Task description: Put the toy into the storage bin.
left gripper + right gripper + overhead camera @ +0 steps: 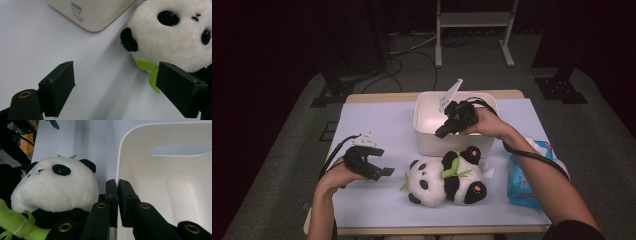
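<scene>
- Panda toy [446,177] — lying on its back on the pale blue table [377,125], just in front of the white box [427,142], head toward the left side, feet toward the right.
- Long way of the panda toy runs left to right, along the front wall of the white box.
- Green leaf [150,72] sticking out under the panda toy's chin, close to one black pad in the left gripper view.
- Left gripper [379,170] — wide open, holding nothing, hanging low over the table just to the left of the panda toy's head.
- From the left gripper view, the head sits up and to the right of the pads, near but not between them.
- Right gripper [443,132] — pinched tight on the front wall of the white box, one pad inside, one pad outside, right at the rim.
- Looks like holding the white box steady.
- Right gripper busy with the box, so left gripper nearer and free to take the panda toy.
- Likely next: a short push to the right, then a squeeze on the soft head — then up and over into the white box behind.
- Blue packet [524,182] off to the right, apart from the panda toy.
</scene>
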Demonstrator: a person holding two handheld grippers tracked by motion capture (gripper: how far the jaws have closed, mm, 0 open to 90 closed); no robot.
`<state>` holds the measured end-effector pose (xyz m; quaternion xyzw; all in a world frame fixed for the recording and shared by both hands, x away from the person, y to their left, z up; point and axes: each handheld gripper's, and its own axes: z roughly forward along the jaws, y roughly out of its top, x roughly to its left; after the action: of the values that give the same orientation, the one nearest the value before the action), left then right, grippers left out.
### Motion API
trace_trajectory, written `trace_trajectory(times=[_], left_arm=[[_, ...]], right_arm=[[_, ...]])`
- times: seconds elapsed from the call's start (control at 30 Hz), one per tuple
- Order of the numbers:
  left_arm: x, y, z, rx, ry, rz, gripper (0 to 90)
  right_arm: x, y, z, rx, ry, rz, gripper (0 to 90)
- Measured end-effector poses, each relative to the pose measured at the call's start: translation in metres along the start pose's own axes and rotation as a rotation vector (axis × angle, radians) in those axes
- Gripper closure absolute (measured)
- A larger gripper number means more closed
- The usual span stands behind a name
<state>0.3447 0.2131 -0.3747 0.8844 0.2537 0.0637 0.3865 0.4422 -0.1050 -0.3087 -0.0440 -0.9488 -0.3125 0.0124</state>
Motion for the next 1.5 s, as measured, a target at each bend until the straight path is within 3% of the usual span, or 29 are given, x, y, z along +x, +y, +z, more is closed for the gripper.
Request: trace_trajectory(times=[0.37,0.57,0.87,1.2,1.5], left_arm=[[0.000,0.000,0.001,0.003,0.000,-0.002,14.5],[0.000,-0.001,0.000,0.001,0.002,0.000,14.5],[0.000,-0.002,0.002,0.009,-0.003,-0.002,14.4],[-0.003,0.000,0.004,0.009,0.000,0.004,11.8],[-0.003,-0.001,0.004,0.008,-0.004,0.002,11.3]], right_arm=[[0.007,0.001,0.002,-0.003,0.008,-0.011,85.7],[0.002,-0.001,0.002,-0.007,0.026,0.035,81.0],[0.003,-0.007,-0.014,-0.031,-0.008,0.062,73.0],[0.017,-0.021,-0.037,-0.053,-0.050,0.084,67.5],[0.038,-0.025,-0.048,-0.066,-0.035,0.058,64.9]])
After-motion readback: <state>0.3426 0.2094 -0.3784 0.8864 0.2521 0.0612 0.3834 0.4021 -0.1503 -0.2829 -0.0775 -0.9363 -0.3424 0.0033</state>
